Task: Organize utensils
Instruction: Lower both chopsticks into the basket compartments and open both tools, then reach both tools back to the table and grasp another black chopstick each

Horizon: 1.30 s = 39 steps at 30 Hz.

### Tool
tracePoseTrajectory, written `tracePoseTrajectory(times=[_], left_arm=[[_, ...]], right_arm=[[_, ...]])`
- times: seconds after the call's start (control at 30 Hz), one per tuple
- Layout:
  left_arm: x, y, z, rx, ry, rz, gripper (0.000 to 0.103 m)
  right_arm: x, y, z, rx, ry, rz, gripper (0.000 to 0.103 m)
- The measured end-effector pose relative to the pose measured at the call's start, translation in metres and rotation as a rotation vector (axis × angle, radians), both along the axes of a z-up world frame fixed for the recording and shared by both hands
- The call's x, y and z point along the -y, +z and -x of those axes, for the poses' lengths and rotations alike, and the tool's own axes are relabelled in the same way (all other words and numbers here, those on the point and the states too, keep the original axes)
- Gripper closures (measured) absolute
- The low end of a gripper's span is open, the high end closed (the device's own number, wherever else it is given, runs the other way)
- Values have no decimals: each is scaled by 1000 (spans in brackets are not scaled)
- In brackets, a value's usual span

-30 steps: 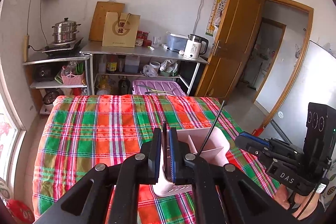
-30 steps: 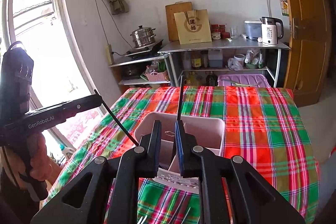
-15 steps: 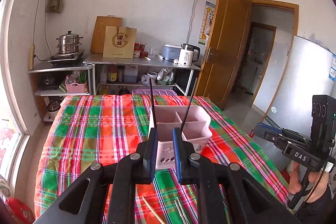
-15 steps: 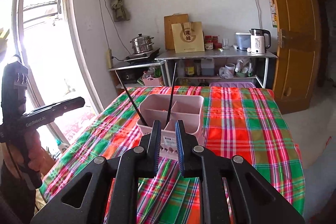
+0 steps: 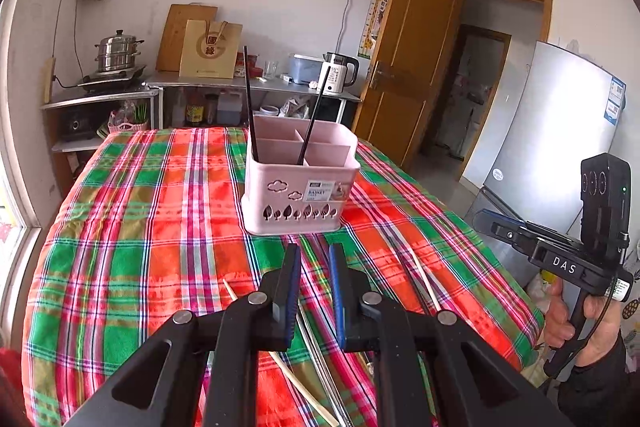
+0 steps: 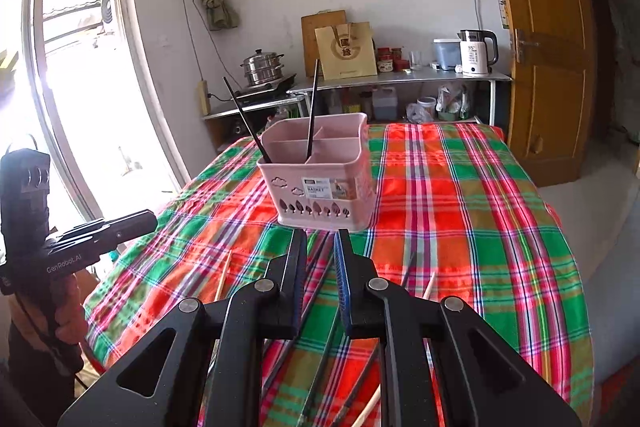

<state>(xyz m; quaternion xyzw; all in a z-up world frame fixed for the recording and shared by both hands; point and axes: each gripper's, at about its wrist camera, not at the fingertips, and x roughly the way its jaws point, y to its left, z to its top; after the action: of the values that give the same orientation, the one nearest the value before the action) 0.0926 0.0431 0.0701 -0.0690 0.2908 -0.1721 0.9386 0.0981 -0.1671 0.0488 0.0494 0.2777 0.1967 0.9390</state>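
Over the near edge of the plaid-covered table (image 5: 140, 227), holding the left tool (image 5: 315, 249) low and tilted downward, its blue-padded jaws at a narrow gap after just having been opening, gripping nothing. Alongside, keeping the right tool (image 6: 320, 233) at a similarly narrow gap, likewise gripping nothing, with a hand (image 5: 560, 315) wrapped around its handle at the right edge of the left wrist view. Directly beneath both tools, looking down on loose utensils lying flat on the cloth: pale wooden chopsticks (image 5: 230, 291) to either side and thin metal chopsticks (image 5: 316, 339) running under the left tool's jaws, with dark sticks (image 6: 316, 267) showing below the right tool. Just beyond the fingertips, facing the pink utensil basket (image 5: 300, 187), standing upright at the middle of the table and divided into compartments. Inside it, showing two black chopsticks (image 5: 250, 99) standing on end, one leaning at the left wall of the front-left compartment, the other slanting up from beside the central divider, exact compartment impossible to tell. Farther back, taking in metal shelving (image 5: 256, 85) against the wall, carrying a white kettle (image 5: 338, 75) and a steamer pot (image 5: 118, 51).
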Motion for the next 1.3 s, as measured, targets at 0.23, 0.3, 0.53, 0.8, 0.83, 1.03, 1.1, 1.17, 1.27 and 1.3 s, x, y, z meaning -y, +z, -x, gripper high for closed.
tracePoseTrajectory(times=[0.23,0.3,0.53,0.8,0.83,1.03,1.1,1.17,1.27,1.3], left_arm=[[7,-18,-1,-50,-8,-11,90],[12,-23,-4,-66,-17,-19,90],[28,-44,-25,-138,-50,-42,90],[48,-69,-64,-240,-71,-76,86],[51,-71,-70,-250,-79,-77,83],[68,-91,-103,-314,-102,-120,80],[72,-96,-111,-326,-107,-128,80],[74,-101,-120,-343,-109,-127,80],[79,-107,-130,-359,-110,-123,80],[80,-108,-132,-363,-108,-123,80]], right_arm=[[5,-10,2,-17,-11,-1,89],[5,-14,1,-27,-9,5,89],[3,-31,-9,-70,-9,18,89],[0,-54,-27,-136,-17,44,89],[-2,-59,-30,-149,-15,52,89],[-14,-86,-48,-222,6,82,89],[-15,-92,-53,-237,9,82,89],[-16,-95,-55,-248,9,81,89],[-17,-99,-58,-256,10,81,89],[-17,-99,-59,-258,10,82,89]])
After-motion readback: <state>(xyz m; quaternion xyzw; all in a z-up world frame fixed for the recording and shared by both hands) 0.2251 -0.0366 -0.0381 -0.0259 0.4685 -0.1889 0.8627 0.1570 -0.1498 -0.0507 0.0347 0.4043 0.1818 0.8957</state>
